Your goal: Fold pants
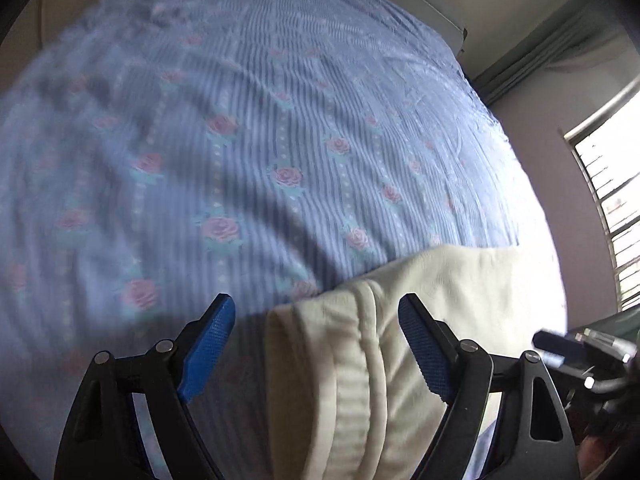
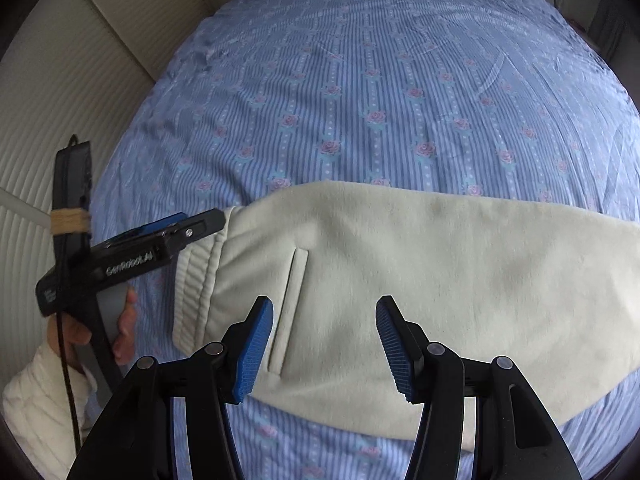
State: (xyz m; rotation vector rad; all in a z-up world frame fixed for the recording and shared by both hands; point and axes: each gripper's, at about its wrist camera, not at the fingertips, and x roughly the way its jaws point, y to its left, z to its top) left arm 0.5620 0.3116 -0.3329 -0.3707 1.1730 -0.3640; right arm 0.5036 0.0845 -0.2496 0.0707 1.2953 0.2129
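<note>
Blue-padded fingers point(image 2: 256, 354) of the right gripper point(image 2: 325, 350) stand spread at the bottom of the right view, released, above the cream pants point(image 2: 420, 280). These lie across the lower half of the frame on the bed point(image 2: 360, 80), with the ribbed waistband point(image 2: 196, 280) at left and a slit pocket point(image 2: 290, 308) just right of it. At middle left, the left gripper point(image 2: 200, 222) reaches the waistband edge. In the left view, the left gripper point(image 1: 316, 348) gapes wide around the waistband point(image 1: 348, 360) at bottom centre, gripping nothing.
</note>
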